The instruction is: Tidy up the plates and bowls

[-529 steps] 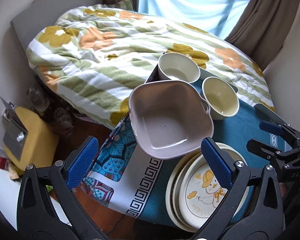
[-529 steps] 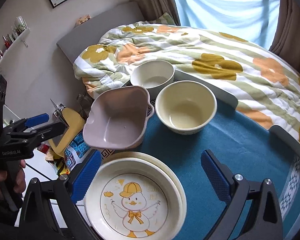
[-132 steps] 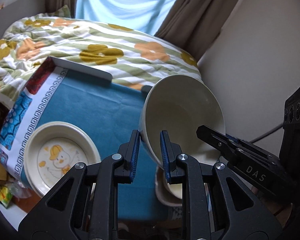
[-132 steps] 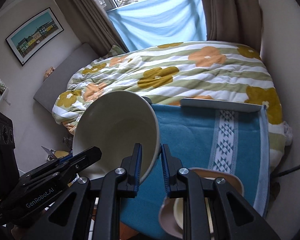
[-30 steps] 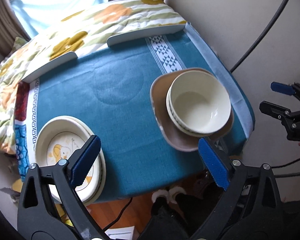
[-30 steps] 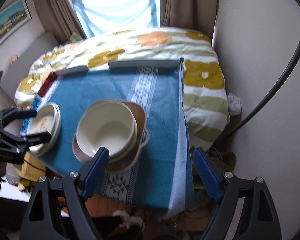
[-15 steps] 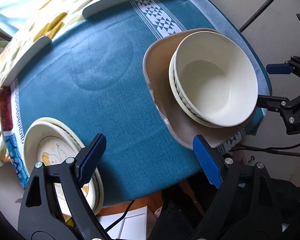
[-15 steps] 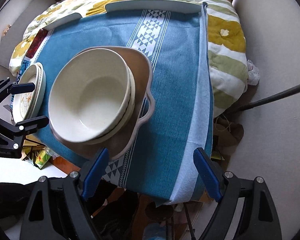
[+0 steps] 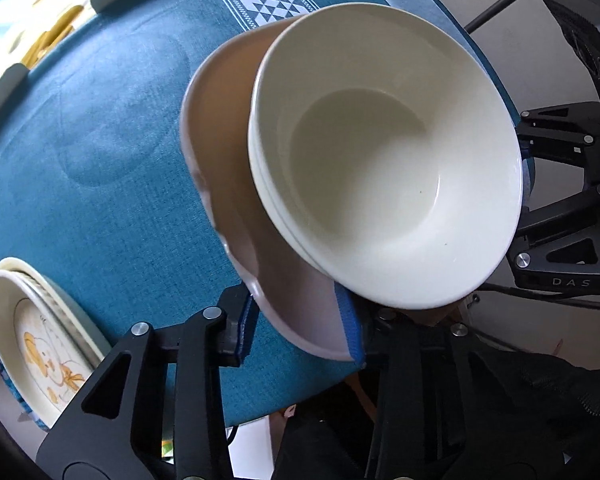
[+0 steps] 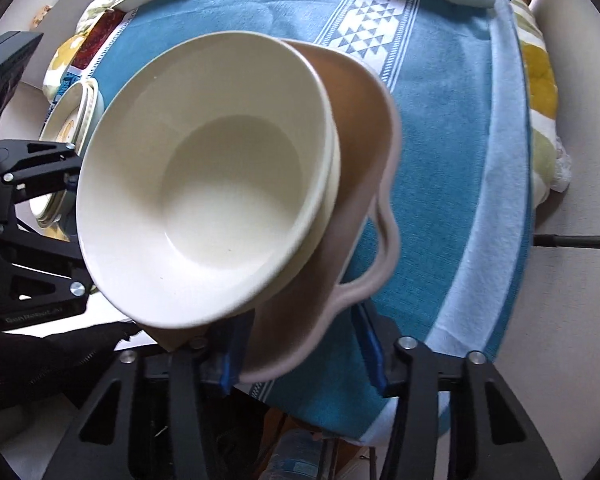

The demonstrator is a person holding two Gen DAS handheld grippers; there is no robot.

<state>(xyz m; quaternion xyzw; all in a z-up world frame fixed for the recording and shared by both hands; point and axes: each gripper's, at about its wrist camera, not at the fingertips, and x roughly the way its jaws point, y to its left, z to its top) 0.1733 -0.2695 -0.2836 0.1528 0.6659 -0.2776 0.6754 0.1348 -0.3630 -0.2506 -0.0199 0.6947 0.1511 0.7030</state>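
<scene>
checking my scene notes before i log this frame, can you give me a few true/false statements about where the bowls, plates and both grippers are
1. Two cream bowls sit nested inside the taupe square dish. True.
2. The duck plate is stacked under the taupe dish. False: it lies apart, at the far left of the blue tablecloth.
3. The left gripper straddles the near rim of the taupe dish. True.
4. The top cream bowl holds soup. False: it is empty.
5. The right gripper is over the bed quilt. False: its fingers sit either side of the dish's near corner, by the handle.
</scene>
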